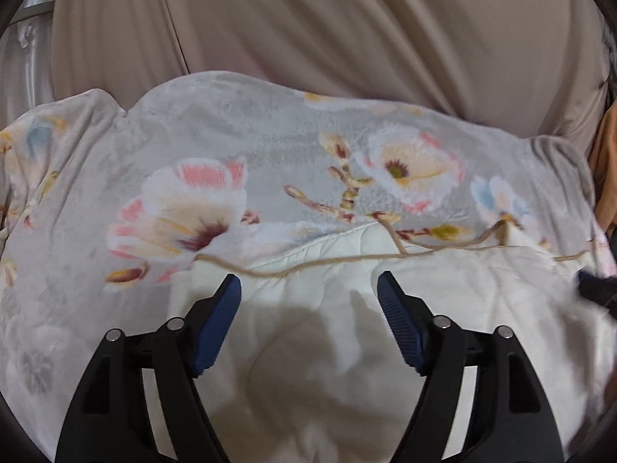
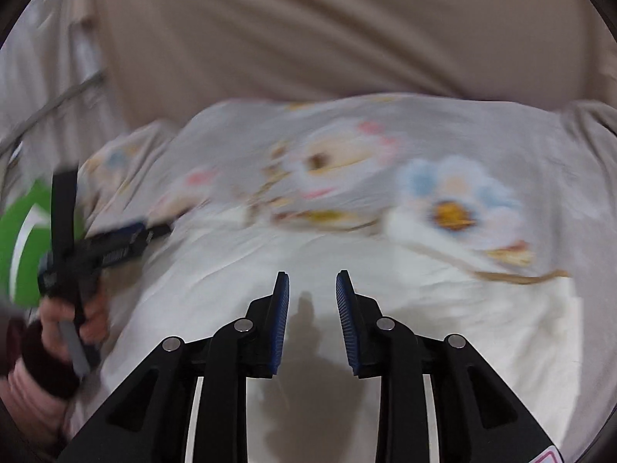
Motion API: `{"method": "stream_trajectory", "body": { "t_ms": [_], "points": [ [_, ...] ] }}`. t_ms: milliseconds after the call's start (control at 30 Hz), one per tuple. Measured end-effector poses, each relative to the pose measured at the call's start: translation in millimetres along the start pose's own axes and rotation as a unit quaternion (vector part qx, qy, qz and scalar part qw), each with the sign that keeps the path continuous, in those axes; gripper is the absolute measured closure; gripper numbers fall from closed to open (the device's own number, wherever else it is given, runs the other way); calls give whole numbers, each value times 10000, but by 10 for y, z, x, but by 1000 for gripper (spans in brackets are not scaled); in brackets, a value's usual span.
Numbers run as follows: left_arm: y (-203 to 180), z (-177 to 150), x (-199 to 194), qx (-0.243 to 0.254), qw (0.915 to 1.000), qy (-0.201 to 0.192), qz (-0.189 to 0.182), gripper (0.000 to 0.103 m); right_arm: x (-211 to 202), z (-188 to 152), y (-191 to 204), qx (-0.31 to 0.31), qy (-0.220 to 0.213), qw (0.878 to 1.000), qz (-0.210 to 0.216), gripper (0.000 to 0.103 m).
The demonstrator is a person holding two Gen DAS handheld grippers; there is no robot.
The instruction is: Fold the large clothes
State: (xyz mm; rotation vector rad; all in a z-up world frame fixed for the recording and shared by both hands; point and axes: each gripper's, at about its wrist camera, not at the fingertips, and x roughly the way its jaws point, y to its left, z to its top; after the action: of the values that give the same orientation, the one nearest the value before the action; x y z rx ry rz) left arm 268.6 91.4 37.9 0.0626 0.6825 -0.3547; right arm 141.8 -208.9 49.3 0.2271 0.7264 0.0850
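A cream-white garment (image 1: 308, 328) lies rumpled on a grey floral blanket (image 1: 231, 146); a tan cord (image 1: 308, 262) runs along its far edge. My left gripper (image 1: 308, 281) hovers over the garment, jaws wide apart and empty. In the right wrist view the same garment (image 2: 482, 328) fills the foreground, blurred. My right gripper (image 2: 311, 281) is above it, open with a narrower gap, holding nothing. The left gripper (image 2: 127, 243) shows at the left in the person's hand (image 2: 73, 316), over the garment's left part.
A beige curtain (image 1: 347, 31) hangs behind the blanket. Orange fabric (image 1: 605, 177) sits at the far right edge. A green and white object (image 2: 23, 239) is at the left behind the left gripper. The blanket (image 2: 385, 162) extends beyond the garment.
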Motion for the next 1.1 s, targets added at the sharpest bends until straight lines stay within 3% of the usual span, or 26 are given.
{"method": "stream_trajectory", "body": {
  "t_ms": [33, 133, 233, 333, 467, 567, 633, 700, 800, 900, 933, 967, 1100],
  "points": [
    [38, -17, -70, -60, 10000, 50, -21, 29, 113, -8, 121, -197, 155, 9997, 27, 78],
    [185, -113, -162, -227, 9992, 295, -113, 29, 625, 5, 256, -690, 480, 9953, -479, 88],
    [341, -245, -207, -262, 9990, 363, 47, 29, 1026, 83, 13, -208, 661, 9966, -456, 89],
    [552, -417, -183, -528, 9961, 679, -196, 26, 1078, 135, -29, -78, 768, 9961, -419, 89],
    [810, -693, -189, -1231, 9837, 1104, -713, 24, 811, 149, 87, -98, 550, 9968, -571, 87],
    [940, -907, -282, -1532, 9763, 1244, -891, 17, 529, 153, 192, 56, 357, 9991, -206, 86],
    [973, -1037, -284, -1645, 9719, 1320, -1048, 14, 559, 123, 258, -12, 559, 9983, -153, 86],
    [922, -1069, -300, -1517, 9758, 1213, -1005, 12, 749, 60, 297, -91, 878, 9958, -237, 87],
    [802, -1006, -258, -1494, 9752, 1211, -1093, 12, 950, 19, 302, -192, 899, 9950, -393, 89],
    [655, -843, -288, -1316, 9775, 1154, -1175, 47, 1037, 22, 307, -234, 811, 9955, -442, 90],
    [596, -762, -349, -1213, 9805, 1046, -1137, 66, 1048, 23, 312, -277, 792, 9954, -462, 90],
    [517, -650, -455, -1095, 9842, 874, -1084, 77, 1047, 19, 324, -327, 771, 9953, -483, 90],
    [213, -256, -951, -844, 9857, 151, -1448, 85, 900, 21, 200, -37, 601, 9980, -216, 90]
  ]
}}
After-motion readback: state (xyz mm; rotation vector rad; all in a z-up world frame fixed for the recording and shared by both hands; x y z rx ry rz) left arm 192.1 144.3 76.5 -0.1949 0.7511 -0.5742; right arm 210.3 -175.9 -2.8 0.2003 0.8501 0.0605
